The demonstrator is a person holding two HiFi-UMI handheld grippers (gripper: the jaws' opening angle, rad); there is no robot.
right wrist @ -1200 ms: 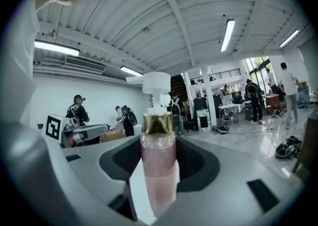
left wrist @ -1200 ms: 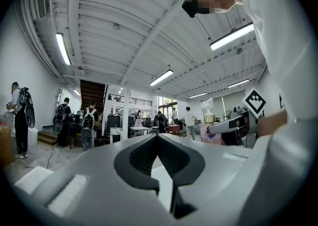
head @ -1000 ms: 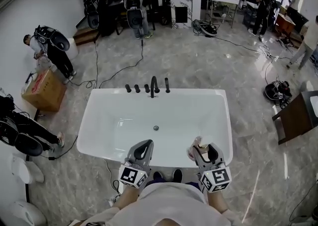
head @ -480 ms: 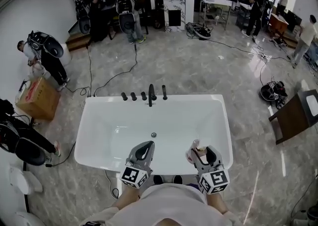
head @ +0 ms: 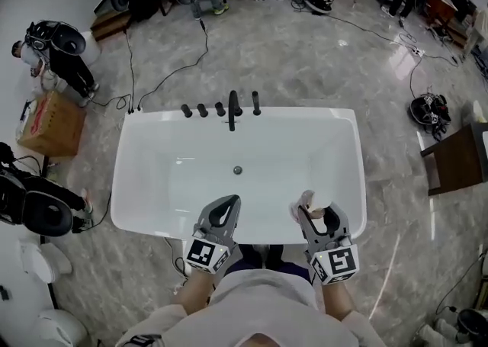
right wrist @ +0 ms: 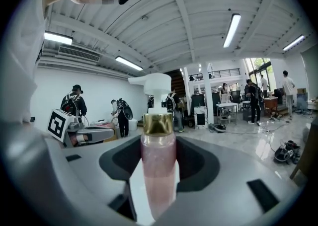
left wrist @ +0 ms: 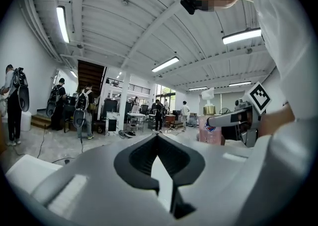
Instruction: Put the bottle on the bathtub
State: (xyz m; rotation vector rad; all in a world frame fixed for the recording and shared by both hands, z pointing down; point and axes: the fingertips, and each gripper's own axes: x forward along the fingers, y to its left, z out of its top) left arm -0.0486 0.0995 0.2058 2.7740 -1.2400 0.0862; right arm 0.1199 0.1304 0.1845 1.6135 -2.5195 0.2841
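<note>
— Two grippers are over the near rim of the white bathtub [head: 130,185]. What is each one doing?

— The right gripper [head: 314,217] has its fingers clamped on the bottle [right wrist: 158,165], one pad on each side of the pink body. The bottle stands upright in that grip, with its gold collar [right wrist: 158,124] and white pump head [right wrist: 151,86] above the jaws.

— And the left gripper [head: 228,200]?

— Its fingers are pressed together at the tips, with nothing between them. It is beside the right one and points roughly level across the tub.

— Where is the bottle relative to the tub?

— From the head view it is over the near rim, toward the right corner. I cannot tell whether its base touches the rim. The black faucet [head: 232,113] stands on the far rim, and the drain [head: 237,171] lies in the basin between.
</note>
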